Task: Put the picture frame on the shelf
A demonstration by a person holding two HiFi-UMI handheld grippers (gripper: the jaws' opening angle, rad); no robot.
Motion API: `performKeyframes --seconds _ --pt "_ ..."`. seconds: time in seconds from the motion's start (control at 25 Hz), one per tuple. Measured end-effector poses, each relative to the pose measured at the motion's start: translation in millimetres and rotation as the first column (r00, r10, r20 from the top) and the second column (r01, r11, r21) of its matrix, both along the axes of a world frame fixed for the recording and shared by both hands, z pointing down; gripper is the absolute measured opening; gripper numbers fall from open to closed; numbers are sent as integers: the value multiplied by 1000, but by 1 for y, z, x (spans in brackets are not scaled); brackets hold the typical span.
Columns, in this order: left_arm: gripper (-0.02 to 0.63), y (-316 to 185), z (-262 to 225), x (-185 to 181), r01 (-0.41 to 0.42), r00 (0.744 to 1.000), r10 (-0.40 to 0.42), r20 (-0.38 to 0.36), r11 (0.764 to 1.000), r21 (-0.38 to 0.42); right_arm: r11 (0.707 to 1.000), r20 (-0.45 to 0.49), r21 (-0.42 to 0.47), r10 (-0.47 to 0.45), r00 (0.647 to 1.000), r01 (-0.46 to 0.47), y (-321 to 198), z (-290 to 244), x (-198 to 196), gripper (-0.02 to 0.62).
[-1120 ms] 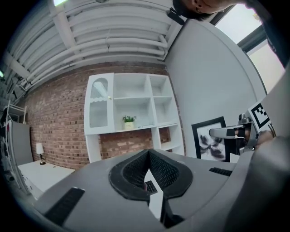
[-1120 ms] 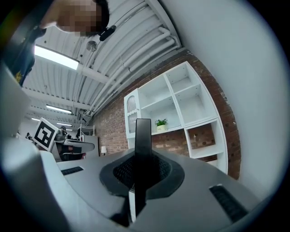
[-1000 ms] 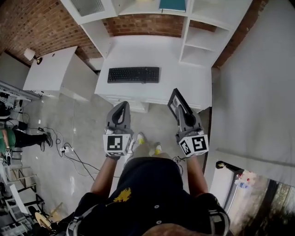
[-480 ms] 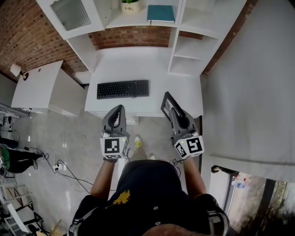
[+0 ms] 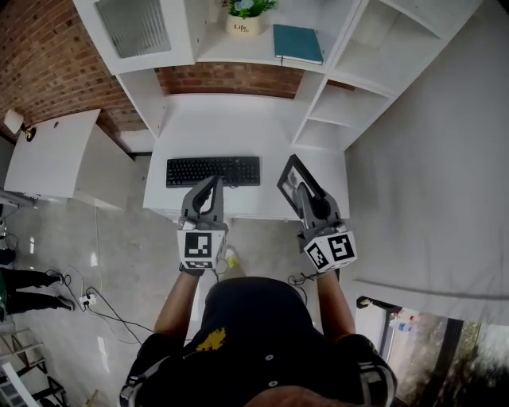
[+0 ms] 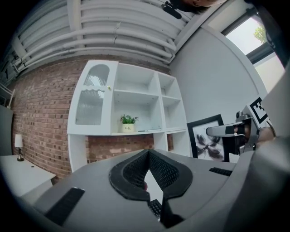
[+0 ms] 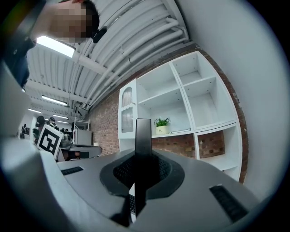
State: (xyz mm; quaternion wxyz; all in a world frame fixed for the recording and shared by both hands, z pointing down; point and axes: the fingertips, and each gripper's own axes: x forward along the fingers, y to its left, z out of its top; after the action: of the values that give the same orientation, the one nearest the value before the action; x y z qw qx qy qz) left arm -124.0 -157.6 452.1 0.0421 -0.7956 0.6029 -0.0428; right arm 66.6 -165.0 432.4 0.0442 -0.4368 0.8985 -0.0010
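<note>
The picture frame (image 5: 292, 180), black-edged with a dark print, stands in my right gripper (image 5: 307, 195), which is shut on its lower edge above the desk's front right. In the right gripper view the frame (image 7: 143, 136) shows edge-on as a black bar between the pads. In the left gripper view the frame (image 6: 206, 137) faces me at the right. My left gripper (image 5: 212, 188) is shut and holds nothing, above the desk's front edge near the keyboard (image 5: 213, 170). The white shelf unit (image 5: 336, 111) rises behind the desk, with open compartments on its right side.
On a middle shelf stand a potted plant (image 5: 242, 16) and a teal book (image 5: 298, 44). A glass-fronted cupboard door (image 5: 134, 27) is at the shelf's left. A white side cabinet (image 5: 56, 155) stands left of the desk (image 5: 231, 123). A grey wall (image 5: 429, 159) runs along the right.
Both grippers have come forward from over the floor to the desk's front edge, with the frame still in the right one. More of the upper shelves shows now.
</note>
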Motion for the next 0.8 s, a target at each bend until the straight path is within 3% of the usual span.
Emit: performKeyframes --seconds 0.44,0.8 --pt "18 -53 1 -57 -50 997 50 -65 999 -5 1000 -54 -11 28 998 -29 -48 -5 -56 14" --pt "18 -76 4 -64 -41 997 40 -63 999 -11 1000 -48 8 -9 999 9 -80 -7 -75 14"
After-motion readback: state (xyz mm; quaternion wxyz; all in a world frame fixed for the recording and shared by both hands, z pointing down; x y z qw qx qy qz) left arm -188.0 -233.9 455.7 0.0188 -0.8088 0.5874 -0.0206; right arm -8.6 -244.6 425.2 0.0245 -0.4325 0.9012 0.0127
